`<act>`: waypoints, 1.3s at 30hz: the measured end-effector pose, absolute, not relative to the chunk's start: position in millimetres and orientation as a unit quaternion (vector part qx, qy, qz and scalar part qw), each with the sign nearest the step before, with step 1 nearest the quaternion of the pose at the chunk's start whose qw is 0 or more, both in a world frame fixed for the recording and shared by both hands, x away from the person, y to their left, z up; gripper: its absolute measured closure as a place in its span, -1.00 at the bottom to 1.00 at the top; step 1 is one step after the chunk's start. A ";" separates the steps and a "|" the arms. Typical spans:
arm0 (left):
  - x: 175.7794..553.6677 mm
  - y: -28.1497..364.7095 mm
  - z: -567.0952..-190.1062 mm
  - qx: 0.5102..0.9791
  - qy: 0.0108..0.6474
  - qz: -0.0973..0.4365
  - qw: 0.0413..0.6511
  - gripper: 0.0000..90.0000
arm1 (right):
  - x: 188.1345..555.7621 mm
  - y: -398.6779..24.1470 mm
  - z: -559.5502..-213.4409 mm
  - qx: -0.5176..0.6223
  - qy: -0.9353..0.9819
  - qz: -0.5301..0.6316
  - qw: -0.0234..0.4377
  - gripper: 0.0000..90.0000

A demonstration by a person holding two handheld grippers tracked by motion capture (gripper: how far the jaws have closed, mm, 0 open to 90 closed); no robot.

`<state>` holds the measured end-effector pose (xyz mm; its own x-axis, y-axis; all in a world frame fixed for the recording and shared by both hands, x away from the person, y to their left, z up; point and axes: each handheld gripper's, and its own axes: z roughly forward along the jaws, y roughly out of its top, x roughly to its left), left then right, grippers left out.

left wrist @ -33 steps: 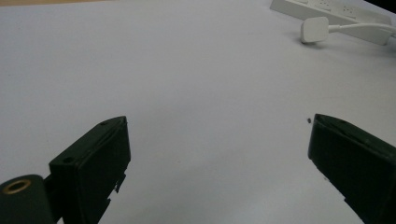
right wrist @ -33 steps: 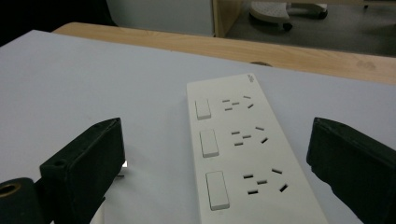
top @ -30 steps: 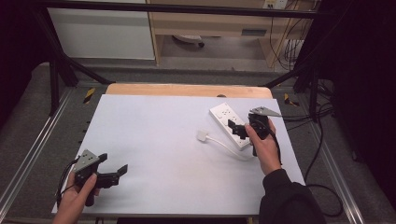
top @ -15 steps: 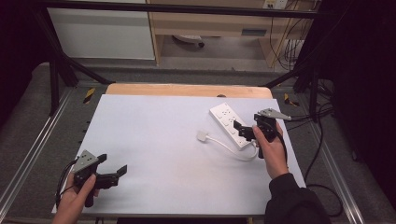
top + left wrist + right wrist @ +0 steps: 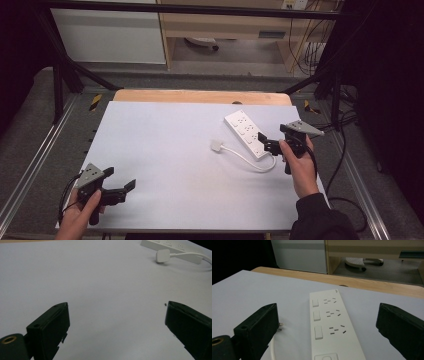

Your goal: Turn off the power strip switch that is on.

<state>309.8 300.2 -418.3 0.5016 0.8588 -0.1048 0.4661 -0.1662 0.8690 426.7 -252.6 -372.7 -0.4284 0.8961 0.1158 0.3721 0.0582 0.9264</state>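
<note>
Surfaces, as I read them from the feeds.
Power strip (image 5: pixel 332 325): smooth white plastic, slight sheen; its plug (image 5: pixel 162 255) and cable (image 5: pixel 250 161) the same. Table sheet (image 5: pixel 170 150): matt, pale, smooth; wood edge (image 5: pixel 200 96) behind it. Right gripper (image 5: pixel 327 340) and left gripper (image 5: pixel 117 337): jaws matt black plastic.

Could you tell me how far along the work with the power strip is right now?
Early. Nothing is gripped yet: the right gripper is open at the near end of the power strip, and its plug lies loose. The left gripper waits open. Grasping and plugging remain.
</note>
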 end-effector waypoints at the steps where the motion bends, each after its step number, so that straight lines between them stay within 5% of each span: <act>1: 309.8 300.2 -418.3 0.733 0.452 0.213 0.461 -0.88 | 424.8 -254.1 -372.7 0.467 0.678 0.503 0.261 -0.89; 29: 310.3 300.6 -418.4 0.730 0.455 0.212 0.464 -0.88 | 365.5 -298.4 -403.1 0.480 0.668 0.493 0.285 -0.85; 39: 310.8 300.2 -418.5 0.730 0.455 0.212 0.464 -0.88 | 359.9 -295.7 -432.6 0.483 0.690 0.473 0.260 -0.87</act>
<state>310.8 300.2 -418.5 0.4959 0.8611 -0.1125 0.4672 -0.1553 0.8704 359.9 -295.7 -432.6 -0.3988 0.9117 0.0990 0.4202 0.0857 0.9034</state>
